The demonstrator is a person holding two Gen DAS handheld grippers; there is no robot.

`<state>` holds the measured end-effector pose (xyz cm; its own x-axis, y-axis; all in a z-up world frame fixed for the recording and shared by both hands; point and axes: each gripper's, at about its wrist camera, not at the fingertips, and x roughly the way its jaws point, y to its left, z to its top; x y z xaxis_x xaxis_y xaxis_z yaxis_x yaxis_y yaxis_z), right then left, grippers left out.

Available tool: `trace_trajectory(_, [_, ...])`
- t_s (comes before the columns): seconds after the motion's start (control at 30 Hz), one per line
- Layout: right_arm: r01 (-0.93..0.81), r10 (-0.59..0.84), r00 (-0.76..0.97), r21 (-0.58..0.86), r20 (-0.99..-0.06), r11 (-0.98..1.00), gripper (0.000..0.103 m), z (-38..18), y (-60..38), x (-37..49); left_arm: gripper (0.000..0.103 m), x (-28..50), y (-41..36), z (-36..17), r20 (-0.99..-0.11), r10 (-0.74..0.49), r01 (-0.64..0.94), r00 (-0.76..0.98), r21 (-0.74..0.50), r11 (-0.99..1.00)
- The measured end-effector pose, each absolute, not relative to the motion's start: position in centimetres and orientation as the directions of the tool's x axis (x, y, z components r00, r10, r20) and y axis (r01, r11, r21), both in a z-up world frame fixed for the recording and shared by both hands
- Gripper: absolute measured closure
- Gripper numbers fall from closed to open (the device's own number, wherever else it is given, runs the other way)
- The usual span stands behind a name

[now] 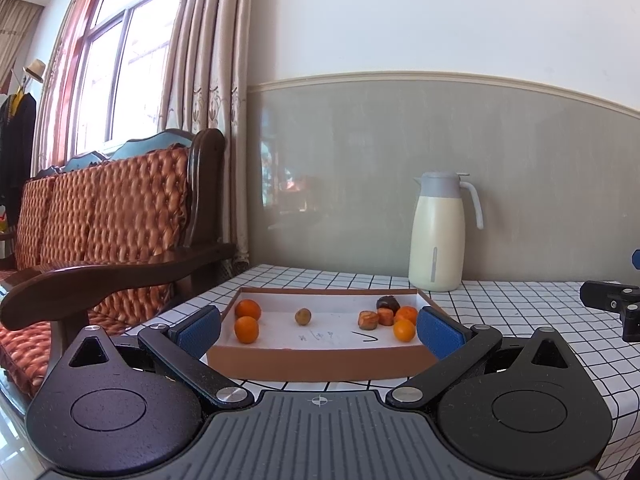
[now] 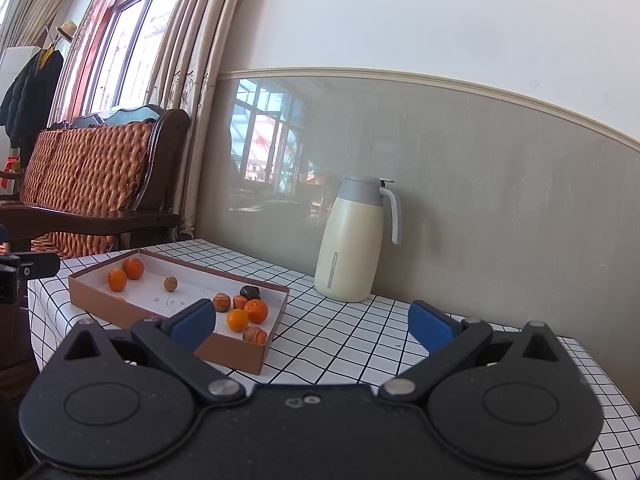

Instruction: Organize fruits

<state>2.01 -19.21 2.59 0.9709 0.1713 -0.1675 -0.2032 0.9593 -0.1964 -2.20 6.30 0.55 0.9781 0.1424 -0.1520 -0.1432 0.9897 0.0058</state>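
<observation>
A shallow brown cardboard tray (image 1: 320,366) (image 2: 168,322) with a white floor lies on the checked tablecloth. At its left end sit two oranges (image 1: 247,320) (image 2: 125,274). A small brownish round fruit (image 1: 303,316) (image 2: 170,283) lies alone in the middle. At the right end cluster two more oranges (image 1: 405,322) (image 2: 247,314), striped orange-brown fruits (image 1: 368,319) (image 2: 255,335) and a dark one (image 1: 387,303) (image 2: 250,291). My left gripper (image 1: 320,330) hangs open just before the tray's near wall. Held open, my right gripper (image 2: 314,326) sits over the cloth right of the tray. Neither holds anything.
A cream thermos jug (image 1: 438,236) (image 2: 354,240) with a grey lid stands at the back by the grey wall. A wooden sofa (image 1: 116,216) with orange cushions is left of the table. The table's left edge (image 2: 38,300) lies near the tray.
</observation>
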Motion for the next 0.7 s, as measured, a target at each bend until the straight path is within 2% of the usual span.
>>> trace_trajectory(0.7, [-0.203,0.171,0.971,-0.196,-0.168,0.959,0.006,2.59,-19.19,2.01,0.000,-2.43,5.83,0.64,-0.135,0.146,-0.143,0.980,0.038,0.989])
